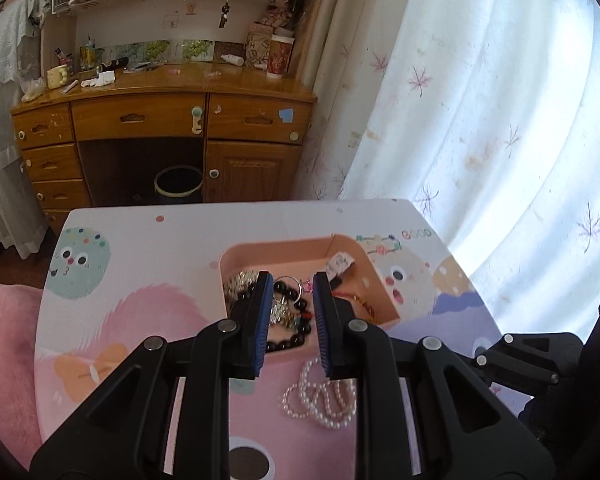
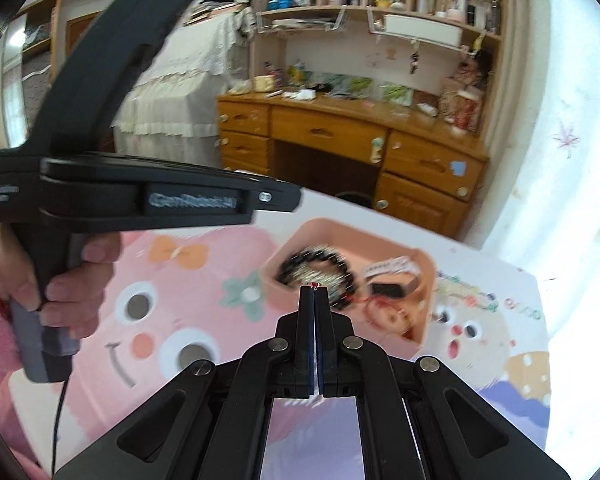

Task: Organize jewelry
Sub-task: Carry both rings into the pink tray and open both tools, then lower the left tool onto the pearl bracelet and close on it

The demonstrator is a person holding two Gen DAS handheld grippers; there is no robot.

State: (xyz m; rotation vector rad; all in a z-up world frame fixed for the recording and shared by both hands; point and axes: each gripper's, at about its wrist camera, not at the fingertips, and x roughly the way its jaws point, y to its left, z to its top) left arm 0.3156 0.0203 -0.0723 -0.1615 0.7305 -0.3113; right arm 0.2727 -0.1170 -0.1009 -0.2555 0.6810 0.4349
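The left tool [image 1: 289,286] hangs with its ribbed blue pads parted and nothing between them, above a rounded-corner, peach plastic tray [image 1: 284,248] on the glossy cartoon-printed tabletop [image 1: 148,300]. The tray holds a glossy black bead bracelet [image 1: 288,342], a thin metal ring [image 1: 290,282] and red cord. A looped strand of small white pearls [image 1: 320,396] lies on the tabletop just outside the tray's near edge. The right tool [image 2: 314,289] has its pads pressed together, a red speck at the tips; what it is cannot be told.
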